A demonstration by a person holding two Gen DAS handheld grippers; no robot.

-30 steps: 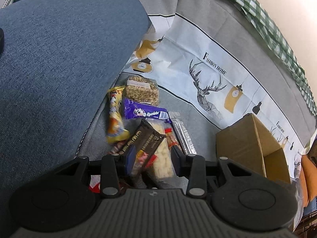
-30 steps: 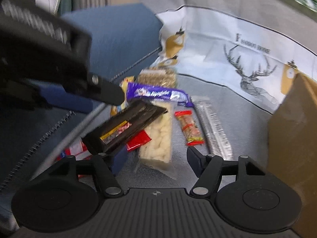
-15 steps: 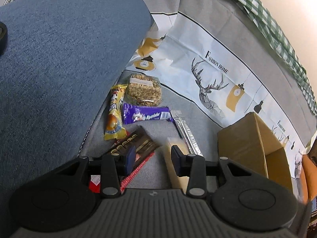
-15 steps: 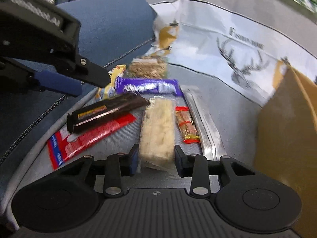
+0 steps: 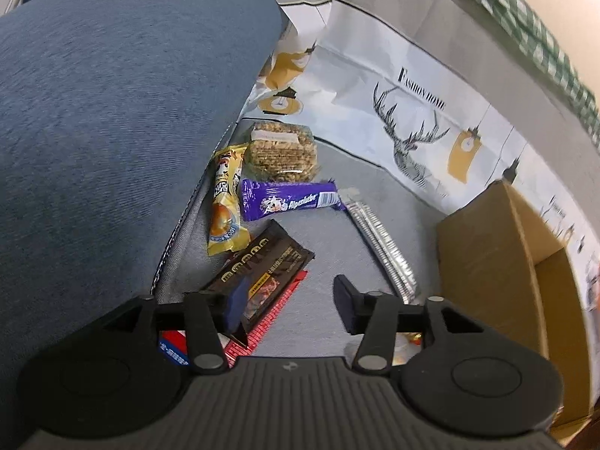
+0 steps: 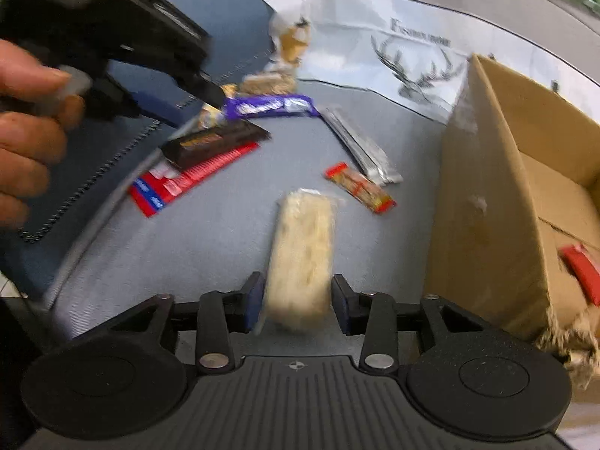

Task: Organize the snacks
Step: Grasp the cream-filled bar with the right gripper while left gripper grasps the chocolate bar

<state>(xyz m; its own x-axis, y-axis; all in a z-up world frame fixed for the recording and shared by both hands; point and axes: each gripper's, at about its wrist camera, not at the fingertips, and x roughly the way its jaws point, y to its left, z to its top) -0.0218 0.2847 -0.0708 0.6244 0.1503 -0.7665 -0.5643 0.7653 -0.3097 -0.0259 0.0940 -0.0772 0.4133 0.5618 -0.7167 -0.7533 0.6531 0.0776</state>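
Note:
Snacks lie on a grey cloth beside a blue cushion (image 5: 112,112). My left gripper (image 5: 288,300) hangs over them with its jaws opening. A black snack bar (image 5: 262,266) leans against its left finger only and rests on a red packet (image 6: 191,180). My right gripper (image 6: 296,307) has a pale rice bar (image 6: 303,247) between its pads, clear of the pile and close to the cardboard box (image 6: 487,187). Its jaws are opening, but both pads still look pressed to the bar. The right wrist view is blurred.
A purple Alpenliebe bar (image 5: 288,200), a yellow packet (image 5: 225,206), a granola pack (image 5: 281,153), a silver strip (image 5: 382,251) and a small red-orange bar (image 6: 360,187) lie on the cloth. The box holds a red packet (image 6: 581,270). A hand (image 6: 26,131) grips the left tool.
The right gripper shut on the pale bar and carried it away from the pile towards the box. The left jaws have spread and the black bar has dropped onto the red packet.

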